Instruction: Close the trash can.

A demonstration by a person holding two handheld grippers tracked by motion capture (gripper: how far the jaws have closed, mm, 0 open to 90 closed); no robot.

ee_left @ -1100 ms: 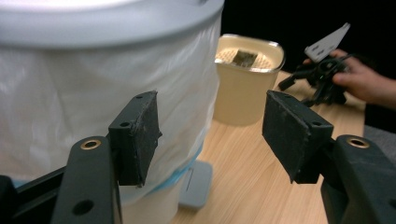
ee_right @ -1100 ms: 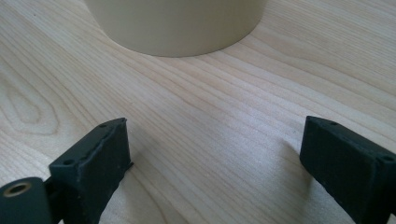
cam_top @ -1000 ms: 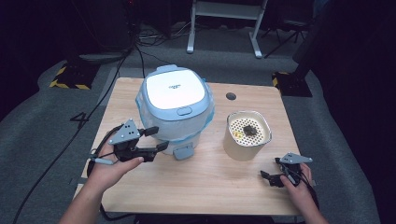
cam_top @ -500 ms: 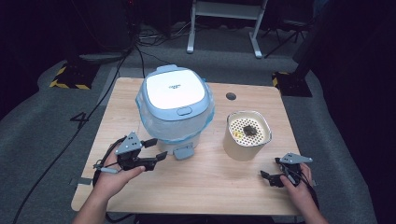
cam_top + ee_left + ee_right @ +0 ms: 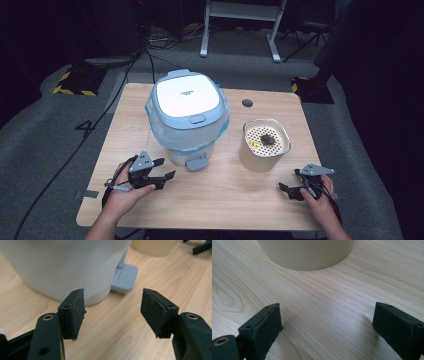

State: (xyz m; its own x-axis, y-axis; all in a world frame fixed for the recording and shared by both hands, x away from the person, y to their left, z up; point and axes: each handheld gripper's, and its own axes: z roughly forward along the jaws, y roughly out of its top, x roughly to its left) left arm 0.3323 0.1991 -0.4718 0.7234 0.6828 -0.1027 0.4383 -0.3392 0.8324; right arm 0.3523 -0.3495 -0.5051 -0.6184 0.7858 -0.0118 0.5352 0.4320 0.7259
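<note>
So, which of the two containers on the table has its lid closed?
The white and blue bin, the larger one at the left, with a bag liner around its rim. The beige cylinder beside it stands open at the top, showing a perforated insert.

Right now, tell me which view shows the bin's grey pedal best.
The left gripper view: the grey pedal sits close, just beyond the open left claw. The high view shows it small at the bin's base.

Open jaws face the white bin (image 5: 65,265) and its grey pedal (image 5: 125,277).
</note>
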